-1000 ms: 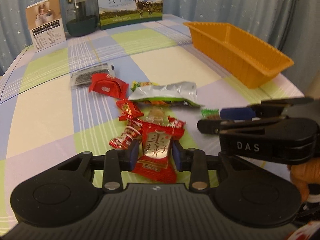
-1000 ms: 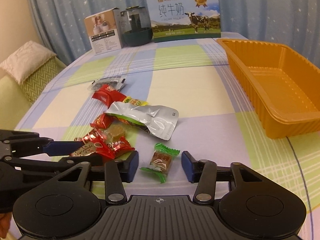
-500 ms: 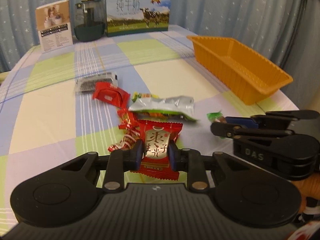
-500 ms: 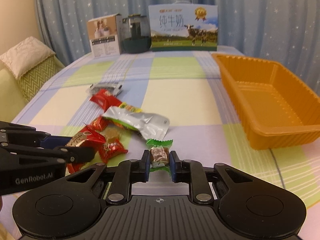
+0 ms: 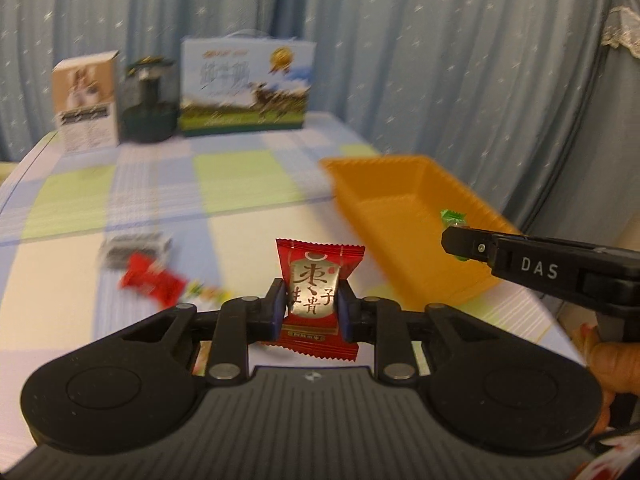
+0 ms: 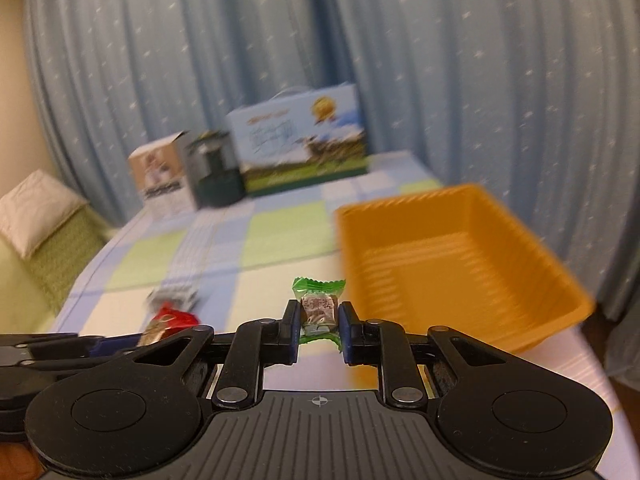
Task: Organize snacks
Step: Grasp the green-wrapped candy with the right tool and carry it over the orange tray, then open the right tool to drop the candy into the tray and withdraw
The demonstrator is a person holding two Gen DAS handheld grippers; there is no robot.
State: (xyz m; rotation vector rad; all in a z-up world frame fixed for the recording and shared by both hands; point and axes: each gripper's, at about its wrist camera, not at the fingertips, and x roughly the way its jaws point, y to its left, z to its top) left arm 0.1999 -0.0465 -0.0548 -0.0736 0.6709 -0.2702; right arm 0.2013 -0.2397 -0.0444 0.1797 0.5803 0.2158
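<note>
My left gripper (image 5: pixel 313 299) is shut on a red candy packet (image 5: pixel 318 276) with gold characters, held upright above the table. My right gripper (image 6: pixel 319 314) is shut on a small green-wrapped candy (image 6: pixel 319 304), also lifted. In the left wrist view the right gripper (image 5: pixel 460 240) reaches in from the right, and the green candy (image 5: pixel 453 218) shows in front of the orange tray (image 5: pixel 404 204). The same orange tray (image 6: pixel 460 256) lies ahead and to the right in the right wrist view. Other snacks stay on the cloth: a red packet (image 5: pixel 154 278) and a dark packet (image 5: pixel 134 249).
A checked tablecloth (image 5: pixel 240 176) covers the table. At the far edge stand a milk carton box (image 5: pixel 245 87), a dark glass jar (image 5: pixel 149 101) and a small white box (image 5: pixel 87 100). Blue curtains hang behind. A cushion (image 6: pixel 34 210) lies on a sofa to the left.
Both grippers closed on their candies and rose off the table toward the tray. The red packet left the pile with the left gripper; the green candy left the cloth with the right one.
</note>
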